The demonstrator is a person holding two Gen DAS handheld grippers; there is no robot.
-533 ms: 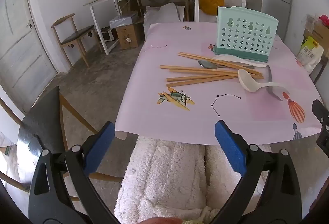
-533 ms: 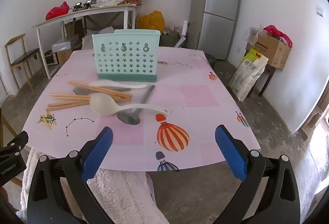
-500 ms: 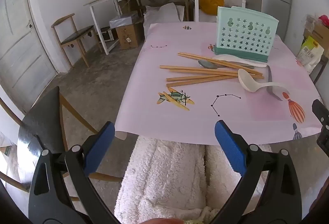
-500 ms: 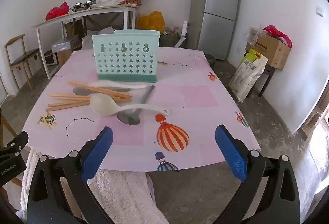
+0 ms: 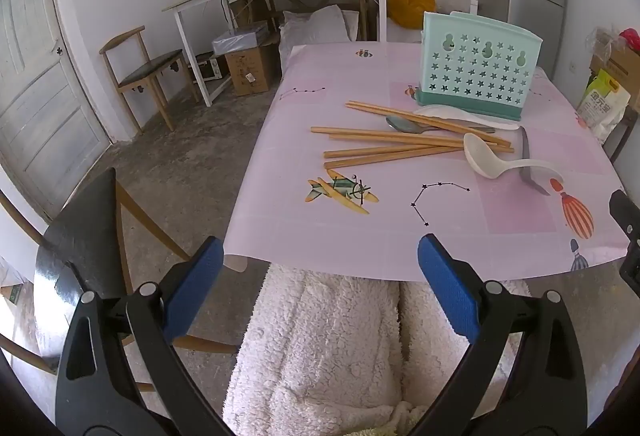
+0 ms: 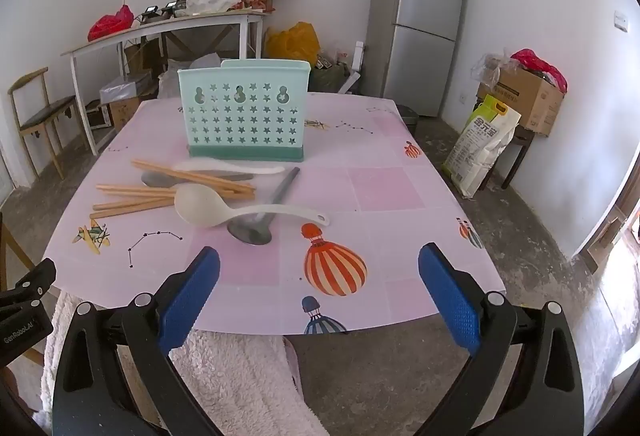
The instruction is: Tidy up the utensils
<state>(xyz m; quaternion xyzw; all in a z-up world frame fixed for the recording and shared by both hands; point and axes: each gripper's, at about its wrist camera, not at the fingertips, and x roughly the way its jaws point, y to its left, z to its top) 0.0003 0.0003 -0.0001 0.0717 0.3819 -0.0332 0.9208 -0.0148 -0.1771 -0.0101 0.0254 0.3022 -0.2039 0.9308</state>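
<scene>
I hold both tools back at the near edge of the table, over my lap, because nothing has been chosen yet. The left gripper has its blue pads spread wide with only air between them, and the right gripper is spread just as wide and empty.

From the right wrist view, the mint utensil holder stands upright at twelve o'clock, its star-cut wall facing me, and I can see nothing in it. Everything to be sorted lies loose on the cloth in front of it. The wooden chopsticks fan out toward ten o'clock, crossing one another. A white ladle lies over their near ends, its bowl toward the chopsticks. A grey metal spoon lies under the ladle's handle. A second white spoon rests just beside the holder's base.

I judge the ladle should go first, since it sits on top of the pile.
</scene>
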